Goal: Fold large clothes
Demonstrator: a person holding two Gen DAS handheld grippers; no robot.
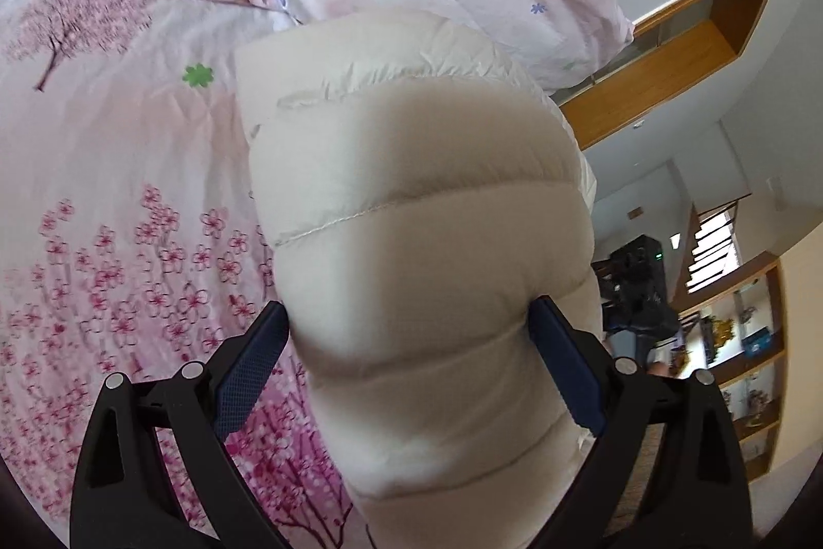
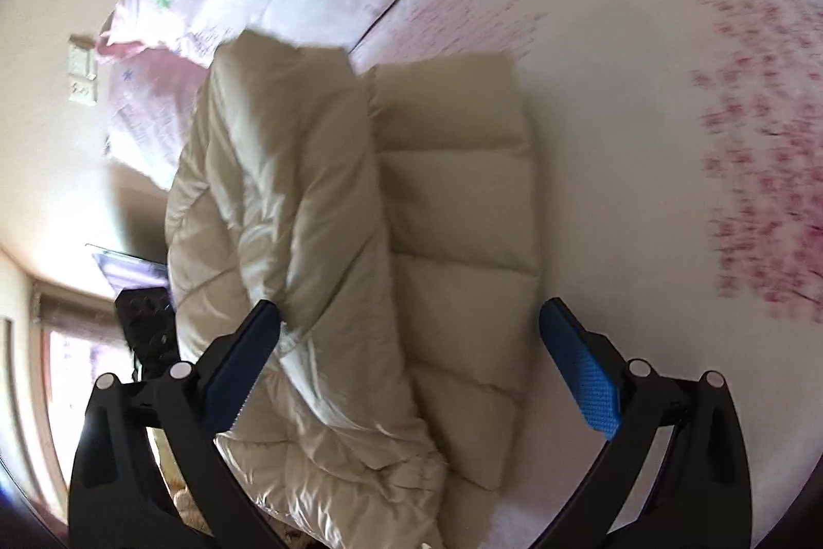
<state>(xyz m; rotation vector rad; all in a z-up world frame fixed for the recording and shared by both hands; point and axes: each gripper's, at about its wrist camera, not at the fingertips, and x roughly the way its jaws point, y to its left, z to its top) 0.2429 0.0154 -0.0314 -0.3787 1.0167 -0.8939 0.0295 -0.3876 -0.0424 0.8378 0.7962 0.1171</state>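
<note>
The left gripper [image 1: 411, 333] is seen pitched downward, its jaws spread wide. The puffy cream jacket [image 1: 411, 199] bulges between the dark blue pads [image 1: 247, 374] and is touched by the right-hand pad; a firm squeeze cannot be made out. The right gripper [image 2: 411, 333] is likewise angled down, jaws fully parted, with nothing pinched between its pads [image 2: 586, 374].

My left wrist cam: tilted down, very close over the cream puffer coat [image 1: 411, 209] | my right wrist cam: tilted down, close | shared: coat, floral bedspread [image 1: 103, 168].
</note>
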